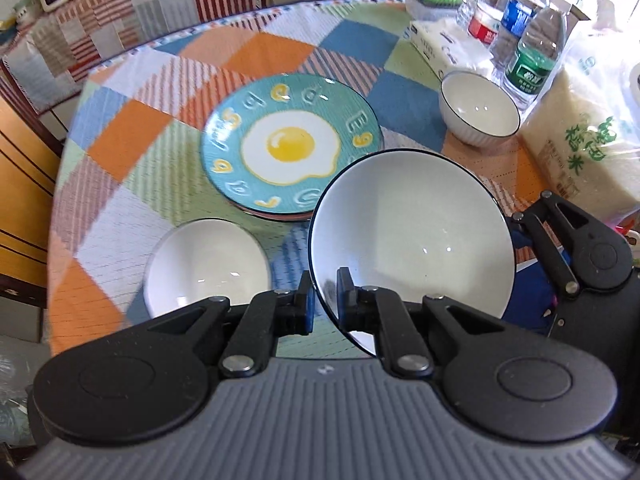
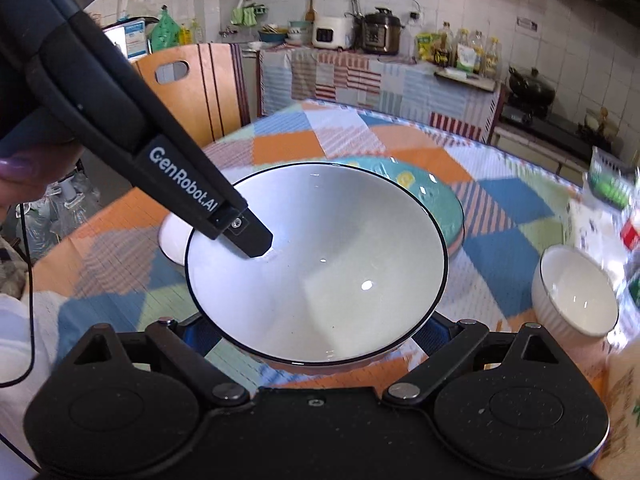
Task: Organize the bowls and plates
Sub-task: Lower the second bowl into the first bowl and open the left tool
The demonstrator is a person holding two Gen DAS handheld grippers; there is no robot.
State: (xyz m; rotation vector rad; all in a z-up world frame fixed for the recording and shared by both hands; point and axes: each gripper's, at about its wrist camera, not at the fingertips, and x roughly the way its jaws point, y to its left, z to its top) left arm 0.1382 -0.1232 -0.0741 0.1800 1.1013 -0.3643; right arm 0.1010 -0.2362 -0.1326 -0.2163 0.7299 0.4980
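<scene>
Large white bowl [image 1: 412, 240], dark-rimmed, is held clear of the table [image 1: 132, 128], above its near edge, mouth upward and tilted; being round, it has no long axis. The left gripper [image 1: 324, 300] is clamped on the bowl's rim, one finger inside the wall and one outside, pads drawn tight together against the ceramic. In the right wrist view that inner finger [image 2: 250, 236] rests on the bowl's inner surface near its left rim. The right gripper [image 2: 316, 332] sits under and around the same bowl, its two blue-padded fingers visible at either side of the base; whether the pads press the wall cannot be told, as the bowl hides the fingertips. A hand [image 2: 20, 176] grips the left tool's handle at the left margin of the right wrist view. Count of white bowls: three, namely the held one, a second bowl [image 1: 208, 264] standing on the table near its near edge just left of the held bowl, and a ribbed bowl [image 1: 478, 108] toward the right edge. A teal plate [image 1: 288, 144] with a fried-egg design lies near the table's centre, on top of at least one further plate; the number beneath cannot be determined. Water bottles [image 1: 532, 40], a tissue pack [image 1: 440, 46] and a rice bag [image 1: 580, 140] crowd the right edge beside the ribbed bowl.
</scene>
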